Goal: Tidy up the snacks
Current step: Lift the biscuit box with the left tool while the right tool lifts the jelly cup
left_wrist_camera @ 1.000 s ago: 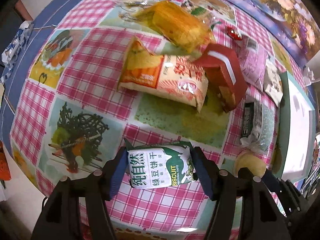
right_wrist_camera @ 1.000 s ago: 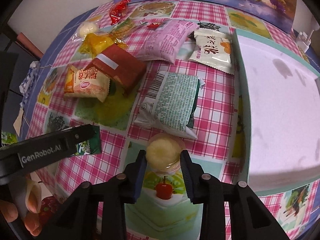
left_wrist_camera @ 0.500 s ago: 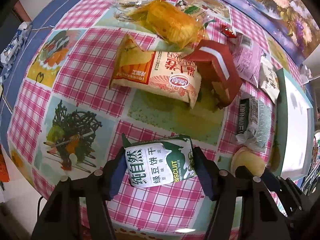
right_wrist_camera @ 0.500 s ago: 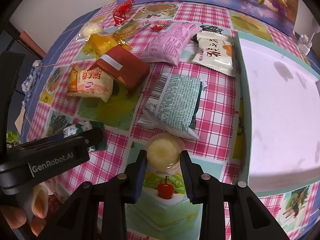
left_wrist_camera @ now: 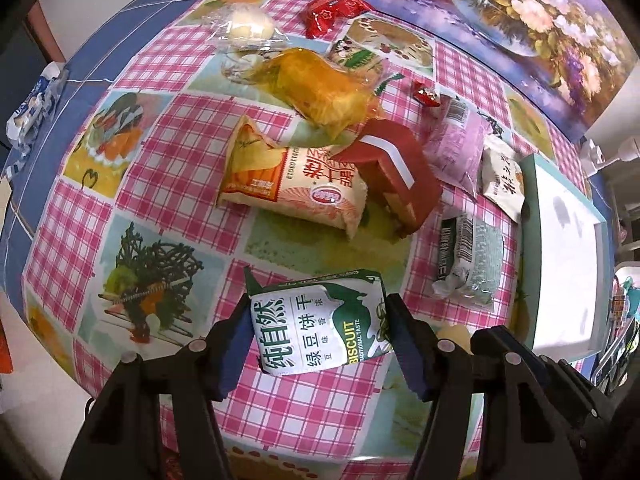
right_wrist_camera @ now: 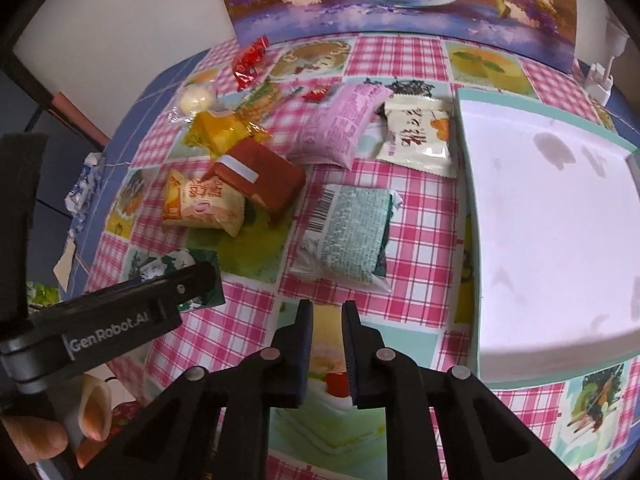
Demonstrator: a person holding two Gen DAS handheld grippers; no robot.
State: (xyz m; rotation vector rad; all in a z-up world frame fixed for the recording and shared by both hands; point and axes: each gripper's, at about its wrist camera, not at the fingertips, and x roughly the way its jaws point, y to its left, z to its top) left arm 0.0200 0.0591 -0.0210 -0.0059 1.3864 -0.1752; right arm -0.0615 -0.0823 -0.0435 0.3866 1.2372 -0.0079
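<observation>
A: Which step is in hand, to your eye?

B: The pick-up, I judge; the left gripper [left_wrist_camera: 319,309] is clamped on the green biscuit packet [left_wrist_camera: 316,334], low in the middle of the left wrist view; both pads press on the packet's short sides, and it looks lifted a little above the checked tablecloth [right_wrist_camera: 420,240].

A: And the right gripper [right_wrist_camera: 327,308]?

B: Its jaws have just been closing and now stand pinched together; in its own view nothing is between them, only the printed cloth shows through the narrow gap; in the left wrist view a pale yellow round snack [left_wrist_camera: 452,332] peeks out at the lower right, just beside the right gripper; I cannot tell if it touches a finger.

A: Where should the snacks go?

B: Probably to the white tray [right_wrist_camera: 466,168] with the teal rim, at the right of the right wrist view; its floor is bare; the other snacks lie scattered at the left and the middle, such as the grey-green packet [right_wrist_camera: 344,236] and the red box [right_wrist_camera: 264,176].

A: So the next move?

B: Carry the biscuit packet toward the right and over the rim, then release it flat; the right gripper needs to reopen around the round snack, because a grip on such a slippery shape can fail.
</observation>
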